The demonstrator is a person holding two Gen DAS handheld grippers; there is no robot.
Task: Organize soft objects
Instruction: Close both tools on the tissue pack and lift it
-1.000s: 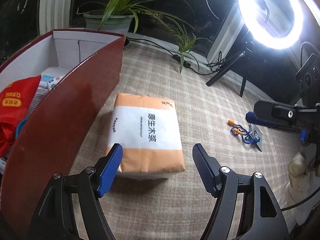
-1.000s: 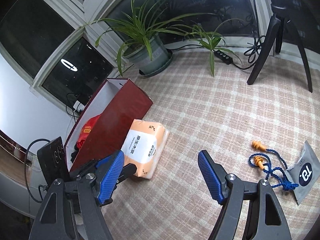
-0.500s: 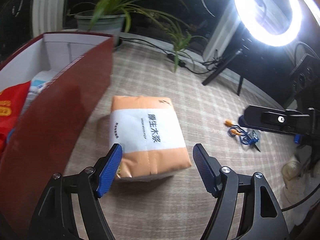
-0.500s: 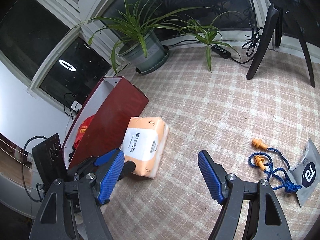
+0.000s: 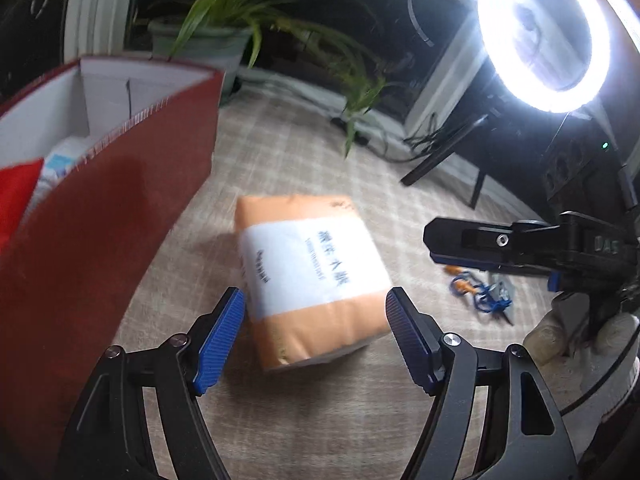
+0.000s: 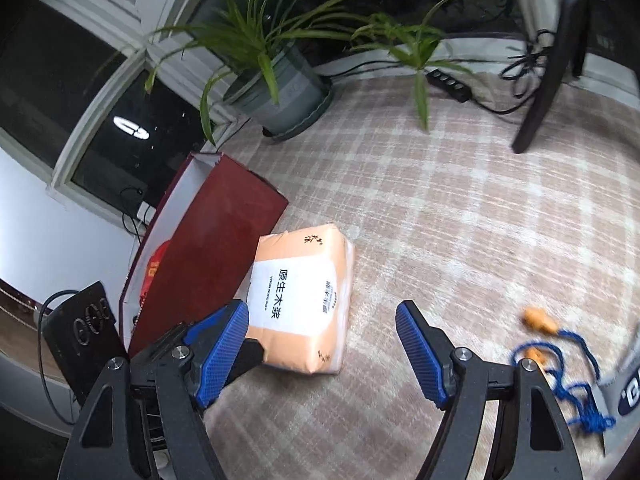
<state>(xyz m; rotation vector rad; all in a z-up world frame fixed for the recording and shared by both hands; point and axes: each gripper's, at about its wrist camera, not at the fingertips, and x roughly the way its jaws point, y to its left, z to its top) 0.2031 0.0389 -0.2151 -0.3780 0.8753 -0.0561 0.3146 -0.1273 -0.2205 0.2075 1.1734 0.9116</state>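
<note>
Tissues (image 5: 310, 270) lay on the tabletop (image 5: 312, 412) beside the box (image 5: 100, 240) at 9 o'clock; your left gripper (image 5: 315, 336) gaped wide around them, your right gripper (image 6: 320, 354) gaped empty.

Plaid-covered bench (image 6: 460, 208) carries: red box (image 6: 208, 264), tissue pack (image 6: 300, 300) beside it, corded earplugs (image 6: 560, 360), sachet (image 6: 628, 384), potted plant (image 6: 280, 80).

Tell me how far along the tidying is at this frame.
Partly done: the red box already holds a red packet. The left gripper, open, is closing in on the orange tissue pack. The pack and the corded earplugs are on the mat; the right gripper is empty.
</note>
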